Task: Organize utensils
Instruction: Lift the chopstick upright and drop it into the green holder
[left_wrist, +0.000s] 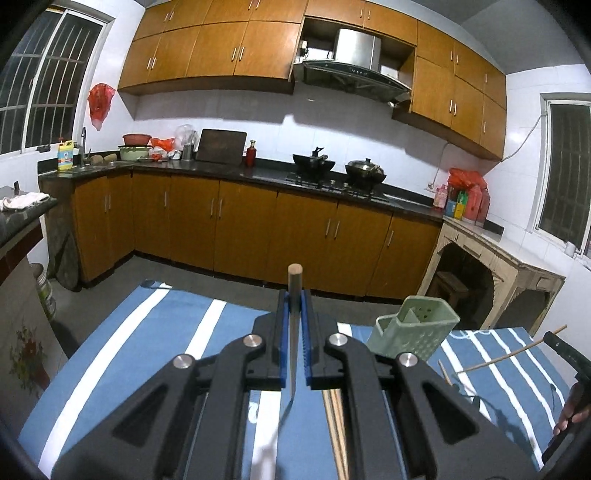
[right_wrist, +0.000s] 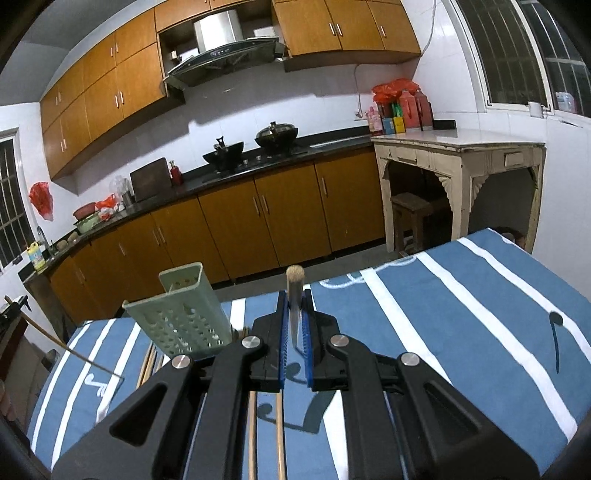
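Observation:
My left gripper (left_wrist: 294, 295) is shut on a single wooden chopstick (left_wrist: 294, 280) that runs along its fingers, tip pointing forward, above the blue striped tablecloth (left_wrist: 155, 332). A pale green perforated utensil holder (left_wrist: 412, 330) stands just to its right. My right gripper (right_wrist: 294, 295) is likewise shut on a wooden chopstick (right_wrist: 294, 282); the green holder (right_wrist: 184, 314) stands to its left. The other gripper's chopstick shows as a thin slanted stick at the right edge of the left view (left_wrist: 513, 353) and at the left of the right view (right_wrist: 59, 345). More chopsticks (right_wrist: 280, 435) lie on the cloth beneath the grippers.
The table (right_wrist: 461, 314) has a blue cloth with white stripes. Beyond it are kitchen cabinets (left_wrist: 240, 225), a stove with two woks (left_wrist: 338, 166), and a white side table (right_wrist: 461, 155) at the right.

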